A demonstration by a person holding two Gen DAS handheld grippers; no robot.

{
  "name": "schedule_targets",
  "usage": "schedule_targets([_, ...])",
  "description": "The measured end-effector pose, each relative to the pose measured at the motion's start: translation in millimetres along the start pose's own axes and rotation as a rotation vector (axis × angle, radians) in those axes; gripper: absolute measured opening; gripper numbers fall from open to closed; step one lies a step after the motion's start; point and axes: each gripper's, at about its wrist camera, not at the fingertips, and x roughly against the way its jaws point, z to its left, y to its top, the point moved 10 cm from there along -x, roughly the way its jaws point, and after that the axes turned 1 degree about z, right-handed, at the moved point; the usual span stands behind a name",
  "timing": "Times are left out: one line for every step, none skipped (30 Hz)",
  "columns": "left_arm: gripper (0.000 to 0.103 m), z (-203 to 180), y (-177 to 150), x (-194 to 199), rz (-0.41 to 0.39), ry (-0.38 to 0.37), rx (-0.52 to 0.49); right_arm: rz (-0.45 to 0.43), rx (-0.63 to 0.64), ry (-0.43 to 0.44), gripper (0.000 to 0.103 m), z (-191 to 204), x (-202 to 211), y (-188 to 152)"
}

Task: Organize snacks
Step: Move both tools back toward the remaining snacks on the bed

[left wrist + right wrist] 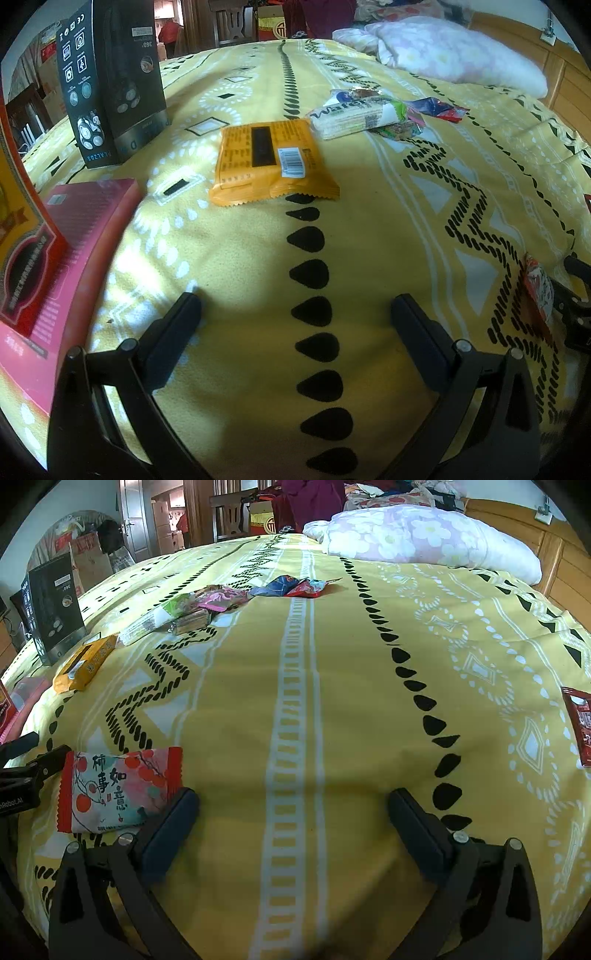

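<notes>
Snack packs lie on a yellow patterned bedspread (369, 258). An orange packet (271, 162) lies ahead of my left gripper (295, 306), which is open and empty, low over the spread. Behind it are a wafer pack (354, 114) and small wrappers (439, 109). In the right wrist view my right gripper (293, 801) is open and empty; a white-and-red persimmon packet (118, 790) lies just left of its left finger (173, 819). The orange packet (85, 668), wafer pack (147, 626), and wrappers (291, 587) lie far left and ahead. A dark red packet (580, 723) lies at the right edge.
A pink flat box (74, 251) and a red box (22, 258) stand at the left, a black box (110, 81) behind them. A flowered pillow (424, 539) lies at the far end by a wooden headboard (554, 565). The other gripper (22, 775) shows at the left.
</notes>
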Motion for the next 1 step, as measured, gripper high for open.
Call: schedule_targets([0.103,0.2,0.3,-0.1,-0.001,0.001,0.000,0.000,0.000,0.000,0.103,0.2,-0.1,0.1])
